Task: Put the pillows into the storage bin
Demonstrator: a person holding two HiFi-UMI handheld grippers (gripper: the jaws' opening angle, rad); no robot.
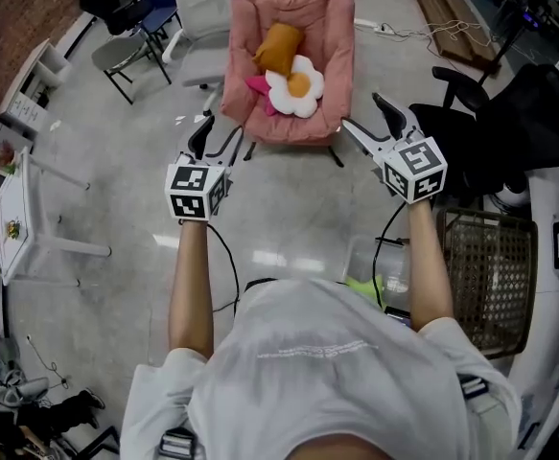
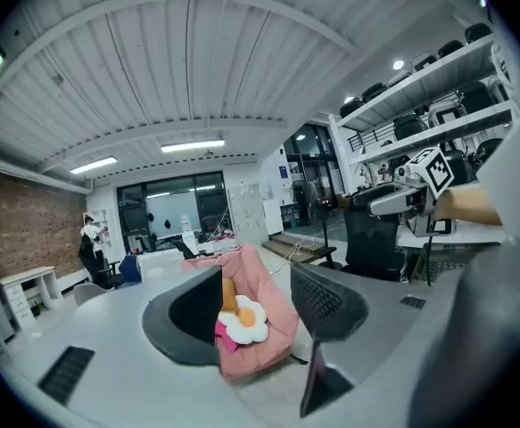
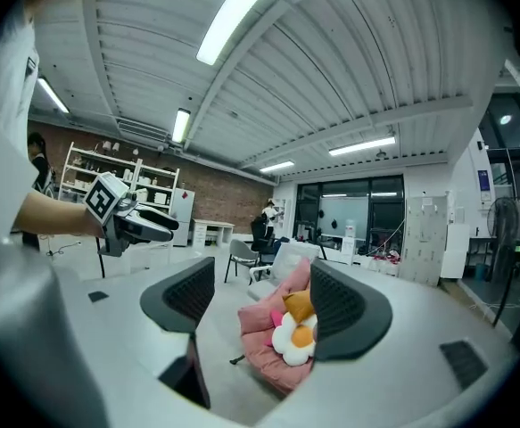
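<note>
Flower pillow plush, scalloped; orange pillow oblong.

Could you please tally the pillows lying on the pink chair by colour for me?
orange pillow: 1
white flower pillow with an orange centre: 1
magenta pillow, mostly hidden under the others: 1
Total on the pink chair: 3

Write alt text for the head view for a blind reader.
Seen from above, a person aims the open, empty left gripper and right gripper at a pink chair holding an orange pillow and a flower-shaped pillow.
</note>
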